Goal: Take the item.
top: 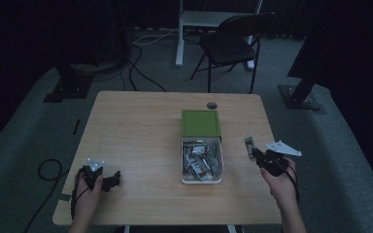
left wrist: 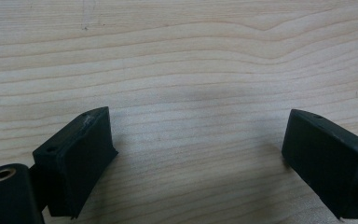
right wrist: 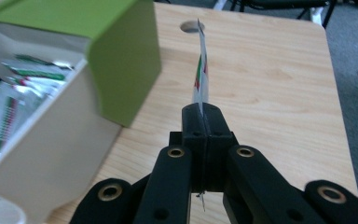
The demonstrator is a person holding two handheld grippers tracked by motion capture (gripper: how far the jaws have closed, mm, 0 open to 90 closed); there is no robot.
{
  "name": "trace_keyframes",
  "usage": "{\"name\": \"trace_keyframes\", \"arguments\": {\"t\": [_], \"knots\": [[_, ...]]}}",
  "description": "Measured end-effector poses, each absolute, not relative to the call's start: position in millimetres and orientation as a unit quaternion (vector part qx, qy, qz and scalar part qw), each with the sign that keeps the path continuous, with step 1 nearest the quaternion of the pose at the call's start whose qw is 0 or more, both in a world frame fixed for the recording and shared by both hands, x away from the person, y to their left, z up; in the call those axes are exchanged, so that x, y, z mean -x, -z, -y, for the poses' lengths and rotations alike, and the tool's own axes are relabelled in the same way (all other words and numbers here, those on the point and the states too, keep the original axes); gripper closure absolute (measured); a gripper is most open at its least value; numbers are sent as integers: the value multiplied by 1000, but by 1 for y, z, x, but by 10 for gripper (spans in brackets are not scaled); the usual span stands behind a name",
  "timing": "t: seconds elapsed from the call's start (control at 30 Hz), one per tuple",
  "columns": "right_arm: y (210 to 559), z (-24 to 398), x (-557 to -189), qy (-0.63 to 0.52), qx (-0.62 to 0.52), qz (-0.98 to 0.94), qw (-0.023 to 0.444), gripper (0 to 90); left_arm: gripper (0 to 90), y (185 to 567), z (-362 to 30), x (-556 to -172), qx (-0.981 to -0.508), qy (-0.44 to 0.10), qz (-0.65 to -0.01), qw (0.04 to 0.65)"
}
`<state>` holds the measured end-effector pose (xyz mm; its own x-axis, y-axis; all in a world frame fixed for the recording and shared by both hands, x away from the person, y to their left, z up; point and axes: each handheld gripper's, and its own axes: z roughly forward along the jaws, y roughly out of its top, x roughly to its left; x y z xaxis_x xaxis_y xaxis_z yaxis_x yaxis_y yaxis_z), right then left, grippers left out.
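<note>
Wooden table (top: 141, 141) in a dim room, box (top: 201, 180) at its middle.
Your right gripper (top: 254, 152) pinches a packet (right wrist: 201, 70) upright, right of the box; your left gripper (left wrist: 198, 154) rests wide open, empty.

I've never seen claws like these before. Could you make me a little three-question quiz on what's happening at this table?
1. True or false: the right claw is shut on a thin silver foil sachet with red and green print.
2. What lies between the open jaws of the left claw?
A. a sachet
B. bare light wooden table
C. a lid
3. Which way does the green sliding lid of the white rectangular box sit: pushed toward the far table edge or the near one?

Key: 1 true; 2 B; 3 the far edge.
</note>
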<state>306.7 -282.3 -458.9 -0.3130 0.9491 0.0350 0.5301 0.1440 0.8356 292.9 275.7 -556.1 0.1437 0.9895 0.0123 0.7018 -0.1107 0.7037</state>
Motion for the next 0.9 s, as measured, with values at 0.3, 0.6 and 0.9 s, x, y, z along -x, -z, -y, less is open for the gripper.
{"name": "trace_keyframes", "arguments": {"t": [0.3,0.6,0.9], "knots": [[478,298,-312,-368,-545,-707,259,900,94,556,-276,-293,-701,-253,-603,284],[500,303,-318,-340,-563,-710,252,900,94,556,-276,-293,-701,-253,-603,284],[513,311,-321,-341,-582,-701,233,900,94,556,-276,-293,-701,-253,-603,284]]}}
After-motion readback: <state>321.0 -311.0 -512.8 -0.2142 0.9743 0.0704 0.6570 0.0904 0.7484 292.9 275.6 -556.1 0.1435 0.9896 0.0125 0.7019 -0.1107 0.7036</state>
